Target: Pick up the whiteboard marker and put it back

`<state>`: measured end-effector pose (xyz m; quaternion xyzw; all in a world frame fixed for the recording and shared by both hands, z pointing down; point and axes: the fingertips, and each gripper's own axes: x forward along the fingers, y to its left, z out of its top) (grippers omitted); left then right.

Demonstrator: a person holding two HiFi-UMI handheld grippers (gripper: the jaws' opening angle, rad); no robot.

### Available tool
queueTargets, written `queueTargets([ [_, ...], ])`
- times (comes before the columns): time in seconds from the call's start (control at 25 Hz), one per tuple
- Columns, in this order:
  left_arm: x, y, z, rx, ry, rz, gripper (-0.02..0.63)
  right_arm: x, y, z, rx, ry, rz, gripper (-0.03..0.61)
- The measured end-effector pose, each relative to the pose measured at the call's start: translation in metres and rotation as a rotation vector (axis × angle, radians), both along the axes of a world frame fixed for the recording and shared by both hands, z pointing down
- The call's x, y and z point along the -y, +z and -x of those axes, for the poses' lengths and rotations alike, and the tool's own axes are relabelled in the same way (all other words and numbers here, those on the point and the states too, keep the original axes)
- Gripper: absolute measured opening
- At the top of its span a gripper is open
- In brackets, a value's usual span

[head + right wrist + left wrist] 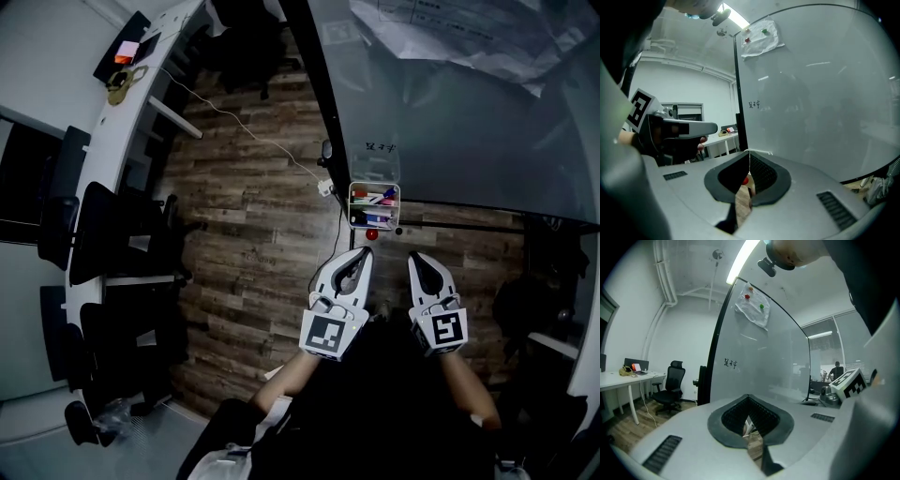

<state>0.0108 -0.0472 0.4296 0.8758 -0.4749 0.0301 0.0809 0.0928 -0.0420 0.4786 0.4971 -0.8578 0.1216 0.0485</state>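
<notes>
Left gripper (365,251) jaws together, nothing in them; its own view shows the tips meeting (748,395) with only floor and a bit of white tray through the gap behind them

Right gripper (415,257) the same: jaws together, empty (749,151)

Both are held side by side, near each other but apart, over the wood floor (253,216), tips pointing to 12 o'clock

Markers (379,197) are in the tray (354,208) at 12 o'clock from the left tips, near but not touching. There are several coloured ones in it, too small to tell apart

A red dot (372,233) sits just below the tray, between it and the tips. It also shows through the right jaw gap (746,180)

The tray sits at the bottom edge of the whiteboard (469,131), beside its black post (314,84). The board fills 1 to 3 o'clock, with a scribble (730,363) and a paper (753,306) up top

A cable (246,128) runs over the floor from 11 o'clock to the foot of the post

A white bench (120,131) is at 10 o'clock and black chairs (103,234) at 9 o'clock, both well apart from the grippers
</notes>
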Motion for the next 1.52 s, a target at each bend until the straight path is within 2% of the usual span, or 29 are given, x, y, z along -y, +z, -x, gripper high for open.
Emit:
queueTargets([
  [0.4,0.012,0.010,0.006,-0.019,-0.002,0.041,-0.003,0.013,0.017,0.004,-0.069,0.005,0.074,0.018],
  [0.92,0.024,0.019,0.015,-0.013,0.006,0.059,-0.003,0.026,0.032,0.013,-0.033,0.006,0.124,0.077],
  [1.52,0.036,0.024,0.021,-0.025,0.002,0.078,-0.002,0.038,0.045,0.018,-0.077,0.008,0.167,0.110],
])
